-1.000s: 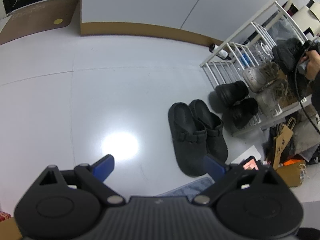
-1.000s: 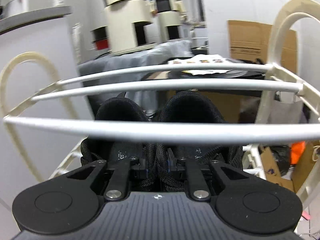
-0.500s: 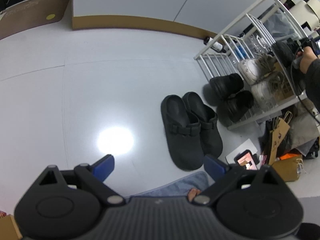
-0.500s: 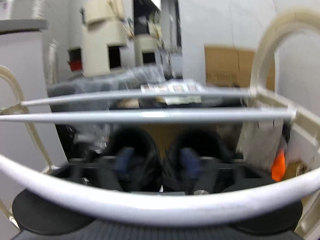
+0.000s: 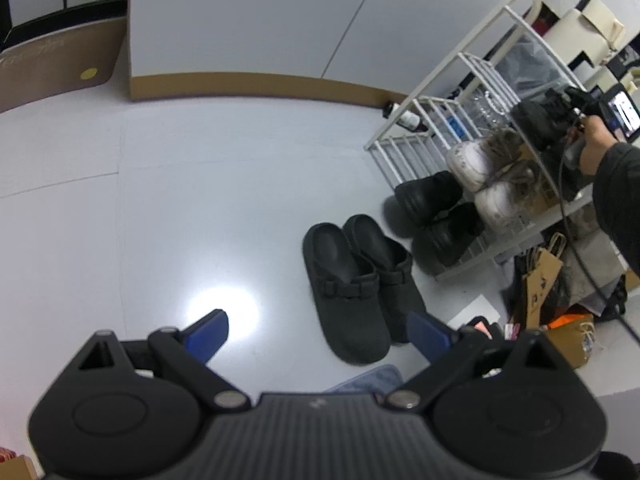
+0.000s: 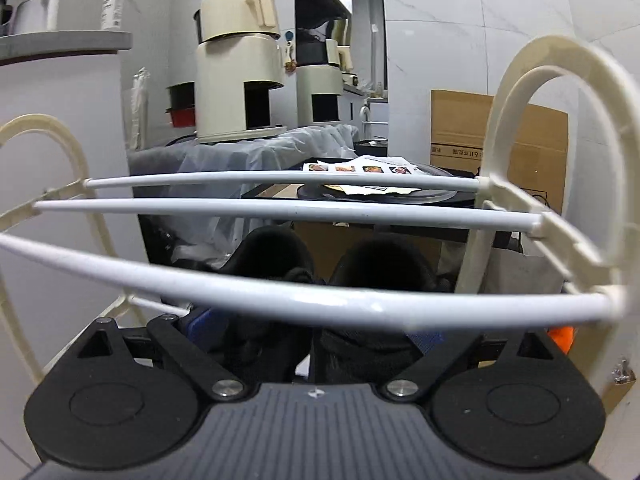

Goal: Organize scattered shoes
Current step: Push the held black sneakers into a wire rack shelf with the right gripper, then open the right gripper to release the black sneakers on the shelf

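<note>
Right tongs (image 6: 316, 330): blue pads spread wide, one at each outer side of the black sneakers (image 6: 332, 276); whether they touch the pair cannot be told. Sneakers sit side by side on the white shoe rack (image 6: 280, 298), under its top rails. Left tongs (image 5: 318, 330): apart, empty, above the floor (image 5: 180, 208). Black clogs (image 5: 356, 284) paired on the floor just beside the rack.

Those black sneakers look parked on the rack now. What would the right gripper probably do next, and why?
Probably draw the right gripper straight back out from under the rack bars. Its jaws have just been opening and now stand wide on either side of the black sneakers, which sit side by side on the shelf. The black clogs on the floor remain unshelved.
</note>
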`<state>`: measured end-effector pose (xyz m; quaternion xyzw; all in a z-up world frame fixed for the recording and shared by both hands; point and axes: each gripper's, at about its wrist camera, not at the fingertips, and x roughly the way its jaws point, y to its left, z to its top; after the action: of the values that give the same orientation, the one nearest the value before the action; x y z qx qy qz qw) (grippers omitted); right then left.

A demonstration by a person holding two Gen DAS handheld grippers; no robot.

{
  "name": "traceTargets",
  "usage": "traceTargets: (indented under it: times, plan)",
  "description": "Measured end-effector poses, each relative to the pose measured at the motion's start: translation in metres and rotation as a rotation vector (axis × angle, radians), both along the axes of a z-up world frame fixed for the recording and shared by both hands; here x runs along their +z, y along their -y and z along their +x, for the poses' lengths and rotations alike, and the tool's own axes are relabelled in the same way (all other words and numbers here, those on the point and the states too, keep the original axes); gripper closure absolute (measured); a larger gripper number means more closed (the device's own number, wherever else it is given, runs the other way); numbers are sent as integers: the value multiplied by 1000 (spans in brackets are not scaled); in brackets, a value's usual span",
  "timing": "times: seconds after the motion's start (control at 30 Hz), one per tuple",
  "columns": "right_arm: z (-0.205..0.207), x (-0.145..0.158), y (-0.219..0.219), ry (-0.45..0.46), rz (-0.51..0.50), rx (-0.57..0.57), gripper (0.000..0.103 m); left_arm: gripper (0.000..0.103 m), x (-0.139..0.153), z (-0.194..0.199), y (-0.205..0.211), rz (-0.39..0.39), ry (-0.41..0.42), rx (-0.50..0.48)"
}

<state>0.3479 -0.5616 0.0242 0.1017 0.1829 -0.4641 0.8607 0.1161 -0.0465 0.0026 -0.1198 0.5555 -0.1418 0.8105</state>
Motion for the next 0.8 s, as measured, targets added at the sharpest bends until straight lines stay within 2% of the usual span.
traceTargets:
  times: [0.23, 0.5, 0.7, 0.8]
  plan:
    - [-21, 16, -32, -36, -7, 72, 7, 6, 18, -14, 11, 32, 68, -76]
    - [-48, 35, -51, -82, 67, 96, 7, 6, 26, -24, 12, 34, 83, -88]
    - [-68, 67, -69, -113, 115, 190, 7, 6, 35, -30, 5, 30, 103, -89]
    - [-77, 81, -77, -184, 146, 247, 7, 6, 39, -31, -6, 15, 105, -70]
